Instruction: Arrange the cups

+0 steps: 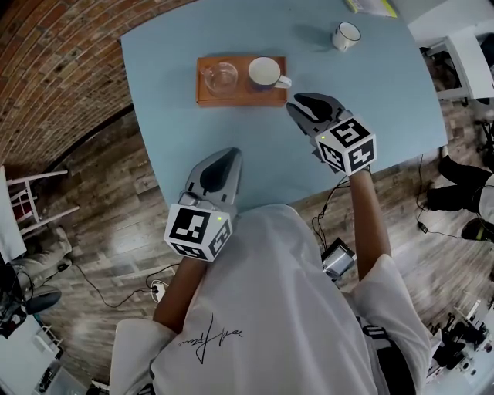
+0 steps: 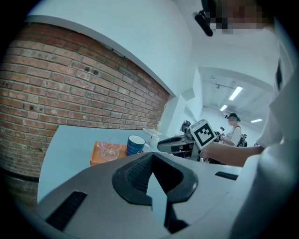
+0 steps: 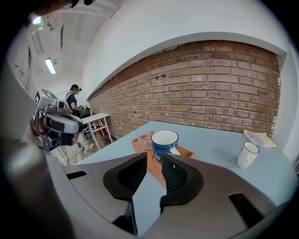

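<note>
Brick wall (image 3: pixel 210 88) runs behind a light blue table (image 1: pixel 370 123), and the floor around it is brown wood. On the far part of the table sits an orange tray (image 1: pixel 240 98). Two cups are on the tray. A clear glass cup (image 1: pixel 220 76) is on its left side. A blue mug (image 1: pixel 265 72), white inside, is on its right side, with its handle sticking out to the right. A white cup (image 1: pixel 346 35) stands alone on the table, well apart from the tray, near the far right edge. A yellow book (image 1: pixel 370 6) lies just past it.

The left gripper (image 1: pixel 228 156) is low over the near edge of the table, far from the tray. Its black fingers (image 2: pixel 135 175) are pressed together at the tips. They hold nothing.

The right gripper (image 1: pixel 299 102) is just beside the right end of the tray and near the blue mug. Its fingers (image 3: pixel 180 175) are a little apart, with a thin gap between them. Nothing is in the gap. In the right gripper view the blue mug shows past the tips, and they do not touch it.
</note>
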`<state>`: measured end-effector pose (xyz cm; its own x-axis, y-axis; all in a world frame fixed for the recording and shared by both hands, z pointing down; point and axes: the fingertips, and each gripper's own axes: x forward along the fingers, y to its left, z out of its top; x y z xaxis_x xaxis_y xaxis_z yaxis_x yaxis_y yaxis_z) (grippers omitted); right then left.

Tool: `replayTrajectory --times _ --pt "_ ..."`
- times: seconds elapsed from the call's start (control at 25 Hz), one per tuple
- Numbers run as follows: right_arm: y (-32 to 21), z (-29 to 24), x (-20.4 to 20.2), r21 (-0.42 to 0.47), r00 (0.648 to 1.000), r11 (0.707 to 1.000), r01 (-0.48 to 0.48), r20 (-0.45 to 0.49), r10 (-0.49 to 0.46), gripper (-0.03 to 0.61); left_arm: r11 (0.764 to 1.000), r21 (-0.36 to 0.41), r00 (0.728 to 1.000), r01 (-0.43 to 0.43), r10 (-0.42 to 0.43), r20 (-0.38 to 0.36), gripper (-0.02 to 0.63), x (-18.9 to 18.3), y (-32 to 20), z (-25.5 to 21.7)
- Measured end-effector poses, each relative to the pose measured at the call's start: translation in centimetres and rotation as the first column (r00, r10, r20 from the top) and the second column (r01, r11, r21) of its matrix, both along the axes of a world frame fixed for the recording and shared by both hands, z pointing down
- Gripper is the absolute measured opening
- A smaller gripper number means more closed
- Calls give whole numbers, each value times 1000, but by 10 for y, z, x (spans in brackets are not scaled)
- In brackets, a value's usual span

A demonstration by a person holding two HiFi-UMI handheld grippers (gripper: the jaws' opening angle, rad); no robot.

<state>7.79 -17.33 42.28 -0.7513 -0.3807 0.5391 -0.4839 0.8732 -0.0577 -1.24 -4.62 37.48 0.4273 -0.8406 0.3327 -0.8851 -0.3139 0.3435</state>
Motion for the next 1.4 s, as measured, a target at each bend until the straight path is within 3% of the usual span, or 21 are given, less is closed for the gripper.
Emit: replayTrajectory --times 0.32,0.56,0.92,1.2,1.4 --pt "-29 19 1 -1 999 1000 -4 -50 4 86 1000 -17 1000 22 -22 -1 8 -6 -3 3" --pt "-42 35 0 35 985 997 67 -163 -61 95 999 -35 1000 29 -29 -3 8 -7 -4 6" --pt "-51 51 -5 53 974 993 109 -206 -96 104 998 -64 1000 28 -29 -10 8 -7 -7 13" --pt "-47 56 -17 90 946 967 238 -248 -210 110 995 -101 999 17 -20 -26 8 -7 -9 21" --pt "-52 59 -22 78 933 950 302 -226 -278 110 993 -115 999 16 -20 -32 8 -7 -11 25"
